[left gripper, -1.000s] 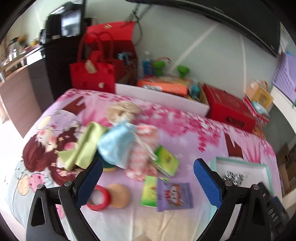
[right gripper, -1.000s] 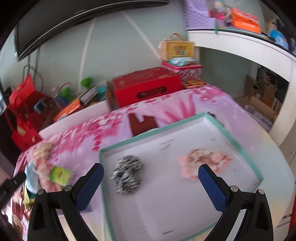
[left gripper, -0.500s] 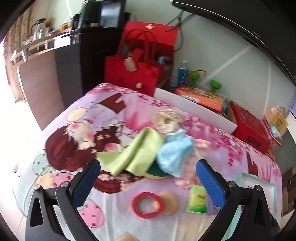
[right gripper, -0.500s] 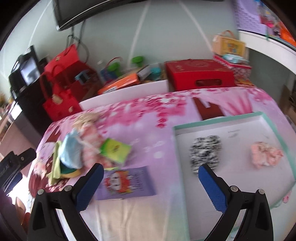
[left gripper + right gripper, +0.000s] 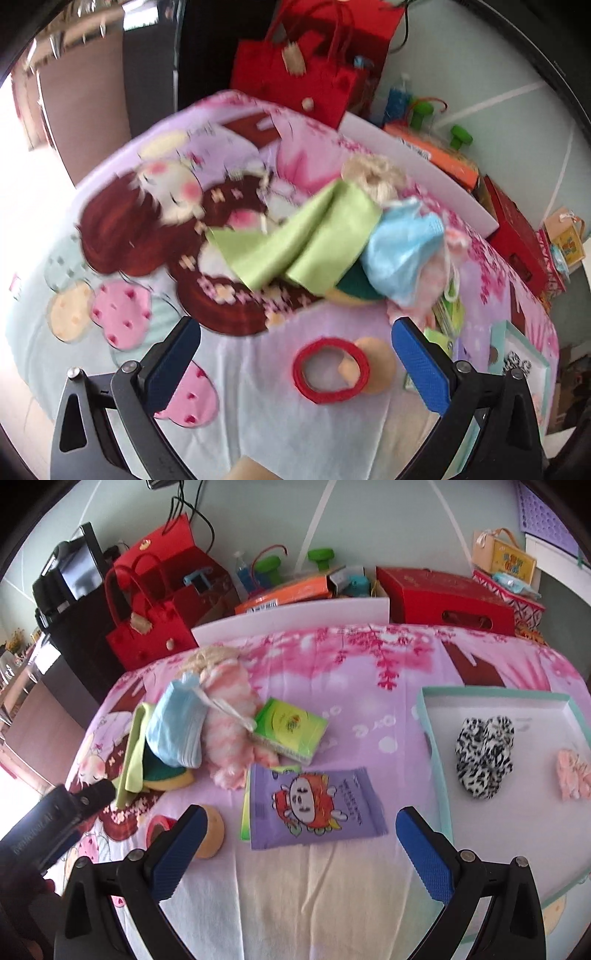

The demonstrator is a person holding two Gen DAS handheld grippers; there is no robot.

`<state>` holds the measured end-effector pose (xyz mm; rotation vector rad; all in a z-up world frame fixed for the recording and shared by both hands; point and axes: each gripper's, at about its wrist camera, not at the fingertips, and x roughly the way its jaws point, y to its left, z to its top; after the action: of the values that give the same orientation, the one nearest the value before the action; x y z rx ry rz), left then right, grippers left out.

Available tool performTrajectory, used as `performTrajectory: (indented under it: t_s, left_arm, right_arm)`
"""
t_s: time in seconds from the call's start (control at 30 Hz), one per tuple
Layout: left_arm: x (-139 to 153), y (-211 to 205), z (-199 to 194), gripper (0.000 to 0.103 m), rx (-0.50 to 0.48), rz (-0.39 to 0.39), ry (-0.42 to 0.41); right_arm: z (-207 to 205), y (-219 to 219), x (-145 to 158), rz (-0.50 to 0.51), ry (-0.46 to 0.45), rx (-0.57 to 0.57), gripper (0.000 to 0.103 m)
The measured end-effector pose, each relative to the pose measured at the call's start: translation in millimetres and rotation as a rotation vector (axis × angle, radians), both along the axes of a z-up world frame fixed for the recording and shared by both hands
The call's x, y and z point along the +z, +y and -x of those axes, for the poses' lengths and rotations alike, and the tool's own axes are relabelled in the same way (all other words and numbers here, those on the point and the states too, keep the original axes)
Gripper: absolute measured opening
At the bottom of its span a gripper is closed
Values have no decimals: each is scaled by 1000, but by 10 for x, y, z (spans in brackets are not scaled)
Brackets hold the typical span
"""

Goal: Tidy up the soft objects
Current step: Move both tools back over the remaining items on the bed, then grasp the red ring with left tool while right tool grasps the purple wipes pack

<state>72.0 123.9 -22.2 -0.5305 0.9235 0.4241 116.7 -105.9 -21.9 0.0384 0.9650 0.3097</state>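
My left tongs gape over the green cloth, my right tongs gape empty too. The soft pile waits on the desk; 2 scrunchies already lie in the tray, where soft things belong.

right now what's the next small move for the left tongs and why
Probably ease the left tongs forward over the red ring toward the green cloth and close on it. They hang open and empty short of the pile, while the tray already holds the leopard-print scrunchie and a pink one. The cloth lies nearest, on top.
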Motion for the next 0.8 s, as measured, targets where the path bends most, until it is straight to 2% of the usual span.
performTrajectory:
  t_s: [0.23, 0.47, 0.57, 0.8]
  left_arm:
    - [-211, -63, -51, 103, -13, 54, 51]
    - [-417, -179, -158, 103, -76, 105, 140]
    - [-472, -186, -168, 103, -85, 137, 150]
    - [-504, -204, -178, 100, -97, 149, 153]
  right_arm:
    - [-54, -95, -78, -17, 61, -35, 103]
    - [-95, -240, -63, -43, 72, -62, 103]
    - [-102, -260, -49, -58, 64, -57, 103]
    - [-131, -243, -118, -64, 88, -46, 103]
